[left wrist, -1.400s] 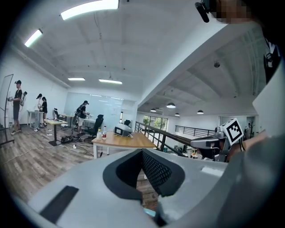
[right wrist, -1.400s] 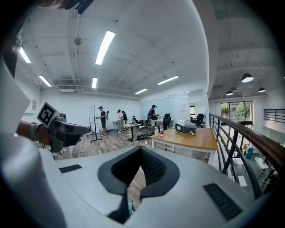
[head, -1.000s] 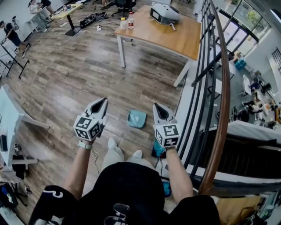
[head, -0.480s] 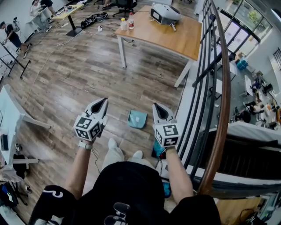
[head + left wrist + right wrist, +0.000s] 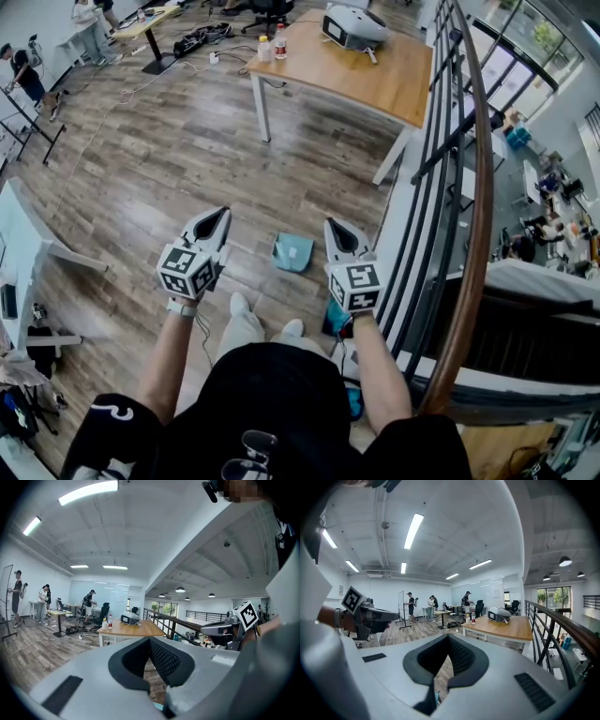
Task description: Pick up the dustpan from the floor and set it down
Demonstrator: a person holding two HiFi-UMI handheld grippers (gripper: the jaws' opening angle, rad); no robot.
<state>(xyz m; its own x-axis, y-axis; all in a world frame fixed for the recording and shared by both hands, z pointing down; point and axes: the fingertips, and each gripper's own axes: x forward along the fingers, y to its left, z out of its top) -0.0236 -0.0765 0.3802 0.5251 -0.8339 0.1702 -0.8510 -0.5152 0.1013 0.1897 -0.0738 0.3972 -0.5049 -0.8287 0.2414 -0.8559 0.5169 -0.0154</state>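
- While it lies flat on the wood floor (image 5: 169, 159) at mid-frame, the teal dustpan (image 5: 292, 253) is touched by nothing.
- Left claw (image 5: 222, 214), to the dustpan's left, has its jaws together and holds nothing.
- Right claw (image 5: 331, 224), just right of the dustpan, is likewise pressed closed and empty.
- Worktop (image 5: 375, 70) stands at upper centre, beside the railing (image 5: 473, 187).

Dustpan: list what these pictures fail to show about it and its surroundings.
- Dustpan: head view, too small to tell its handle or contents.
- Left gripper view and right gripper view: the casing round the jaws fills the lower frame, so the pan cannot be made out.
- Teal thing under the right gripper: head view, mostly covered by it.
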